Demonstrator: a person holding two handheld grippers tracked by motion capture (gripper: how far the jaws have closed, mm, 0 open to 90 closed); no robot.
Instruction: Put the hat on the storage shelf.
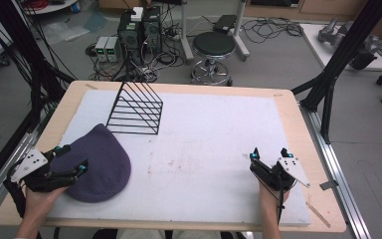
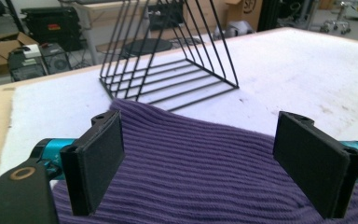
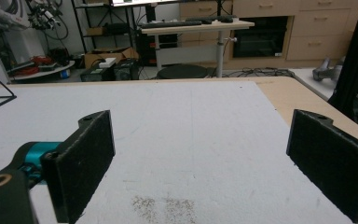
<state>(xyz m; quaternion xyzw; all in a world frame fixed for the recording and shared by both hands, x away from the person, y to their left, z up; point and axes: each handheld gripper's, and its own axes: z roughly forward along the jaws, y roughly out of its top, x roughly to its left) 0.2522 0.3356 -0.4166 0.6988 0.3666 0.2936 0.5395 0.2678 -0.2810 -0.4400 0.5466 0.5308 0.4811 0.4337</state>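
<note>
A purple ribbed knit hat [image 1: 99, 162] lies flat on the white mat at the front left. My left gripper [image 1: 74, 158] is open at the hat's left edge, its jaws standing wide above the knit [image 2: 200, 163]. A black wire rack [image 1: 135, 108] stands behind the hat, and it rises beyond the knit as the rack [image 2: 168, 60] in the left gripper view. At the front right my right gripper [image 1: 269, 153] is open over bare mat, with nothing between its jaws [image 3: 200, 158].
The white mat [image 1: 204, 149] covers a wooden table [image 1: 298, 119]. A black stool [image 1: 214, 47], computer boxes and cables sit on the floor beyond the far edge. A black frame leg [image 1: 328, 94] stands at the right side.
</note>
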